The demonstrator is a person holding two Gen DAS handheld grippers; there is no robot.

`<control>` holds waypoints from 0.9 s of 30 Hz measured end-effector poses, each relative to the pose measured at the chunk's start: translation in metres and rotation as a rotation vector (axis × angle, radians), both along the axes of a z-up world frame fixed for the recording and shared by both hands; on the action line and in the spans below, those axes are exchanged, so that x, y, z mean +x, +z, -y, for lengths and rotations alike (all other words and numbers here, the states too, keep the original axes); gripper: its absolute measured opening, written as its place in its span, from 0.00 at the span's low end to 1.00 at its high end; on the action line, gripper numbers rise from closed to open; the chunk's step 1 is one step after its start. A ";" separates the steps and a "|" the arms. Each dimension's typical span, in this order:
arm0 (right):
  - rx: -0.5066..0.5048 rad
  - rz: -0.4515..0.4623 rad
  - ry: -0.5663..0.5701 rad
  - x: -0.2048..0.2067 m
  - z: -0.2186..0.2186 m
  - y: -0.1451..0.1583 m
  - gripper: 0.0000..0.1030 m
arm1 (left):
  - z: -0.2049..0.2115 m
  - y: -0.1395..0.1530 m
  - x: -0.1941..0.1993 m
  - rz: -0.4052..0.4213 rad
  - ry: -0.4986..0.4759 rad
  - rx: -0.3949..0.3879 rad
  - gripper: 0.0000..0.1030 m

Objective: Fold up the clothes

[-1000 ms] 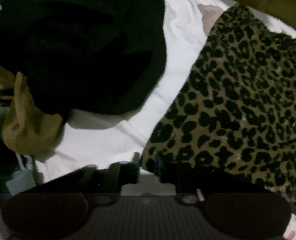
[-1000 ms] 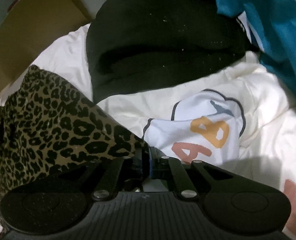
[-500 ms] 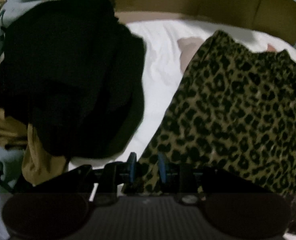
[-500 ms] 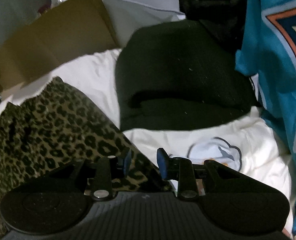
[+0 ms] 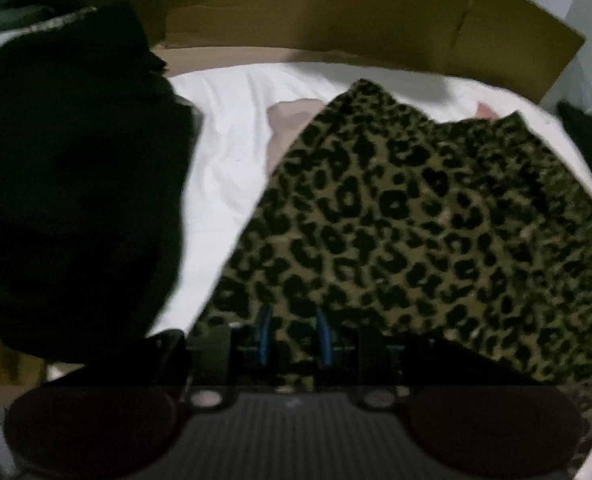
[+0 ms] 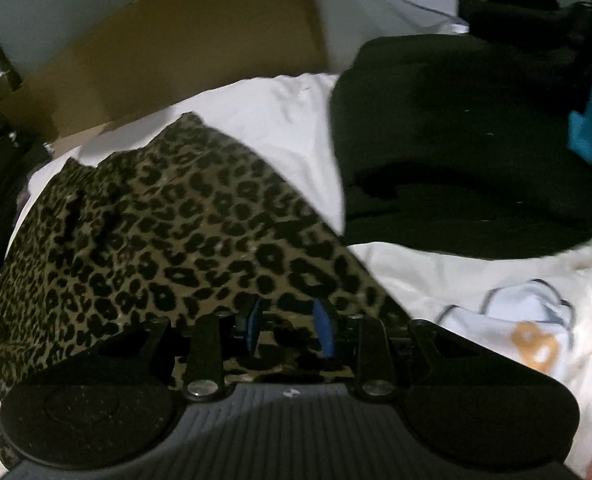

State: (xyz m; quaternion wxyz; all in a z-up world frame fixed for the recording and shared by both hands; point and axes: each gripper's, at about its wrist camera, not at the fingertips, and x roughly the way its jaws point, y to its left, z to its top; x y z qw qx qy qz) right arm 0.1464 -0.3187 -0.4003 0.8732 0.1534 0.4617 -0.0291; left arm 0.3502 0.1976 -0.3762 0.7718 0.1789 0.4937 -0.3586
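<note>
Blue-padded jaws of the left hand-held gripper (image 5: 292, 334) and right hand-held gripper (image 6: 288, 330) stand parted over the leopard cloth's (image 5: 416, 232) near edge. It lies on a white sheet (image 5: 224, 160), beside a black garment (image 5: 68, 184); cardboard (image 5: 316, 12) stands behind.

Spread on the sheet (image 5: 232, 148): leopard-print garment (image 5: 416, 232) right of the dark pile (image 5: 76, 184) in the left wrist view; cardboard (image 5: 316, 12) behind both.

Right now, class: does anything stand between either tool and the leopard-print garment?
Nothing visible does. The leopard-print garment already lies between the open jaws of the left tool and of the right tool.
</note>
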 end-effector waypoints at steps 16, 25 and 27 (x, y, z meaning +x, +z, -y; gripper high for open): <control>-0.023 -0.016 0.055 0.019 -0.002 -0.019 0.33 | 0.010 -0.038 0.016 -0.015 0.080 0.105 0.25; -0.025 0.011 0.053 0.029 0.000 -0.011 0.34 | 0.029 -0.015 0.010 0.018 0.026 0.053 0.25; -0.014 0.016 0.078 0.034 -0.010 -0.012 0.34 | 0.036 -0.013 0.008 0.023 0.015 0.042 0.25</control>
